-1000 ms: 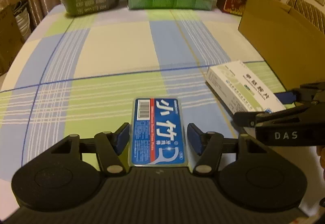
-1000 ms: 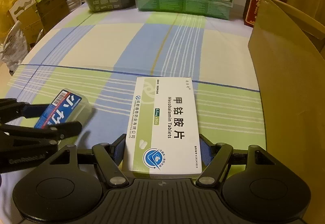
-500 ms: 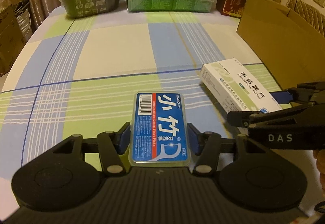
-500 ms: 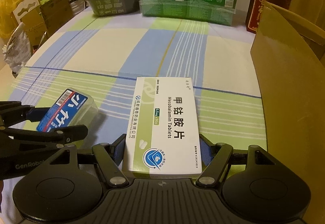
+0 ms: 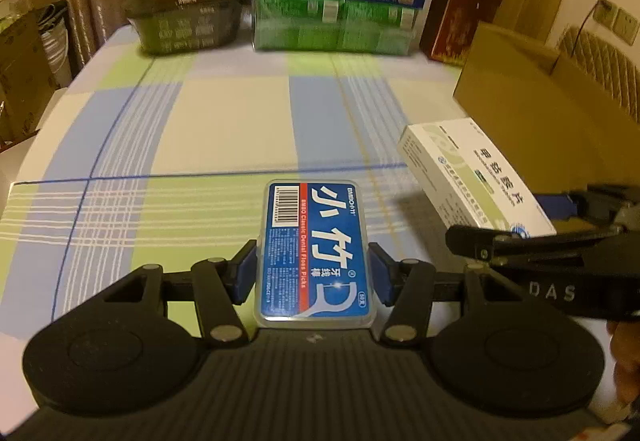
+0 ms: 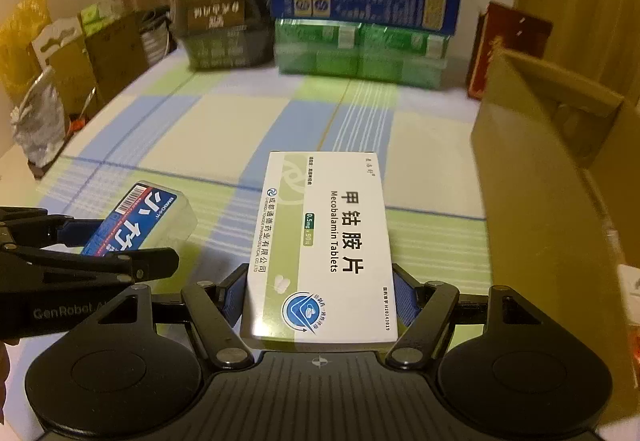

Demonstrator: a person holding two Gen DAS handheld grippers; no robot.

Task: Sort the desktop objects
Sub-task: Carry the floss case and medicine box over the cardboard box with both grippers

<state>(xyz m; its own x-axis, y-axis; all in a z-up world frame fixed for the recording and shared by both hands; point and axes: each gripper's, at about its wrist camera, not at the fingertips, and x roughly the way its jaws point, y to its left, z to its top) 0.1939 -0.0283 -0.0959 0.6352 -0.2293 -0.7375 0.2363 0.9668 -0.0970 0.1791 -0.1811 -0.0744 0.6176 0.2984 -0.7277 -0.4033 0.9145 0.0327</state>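
Now clamped: left hand-held gripper on floss case, right hand-held gripper on pill box. Best kept level and clear of the surface on the way to the carton.

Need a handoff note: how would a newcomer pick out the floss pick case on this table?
Start at the checked tablecloth in front of the stacked cartons. Near its front edge two grippers hold things side by side; look in the left gripper. The floss pick case is small, clear plastic with a blue label and barcode, unlike the longer white tablet box beside it.
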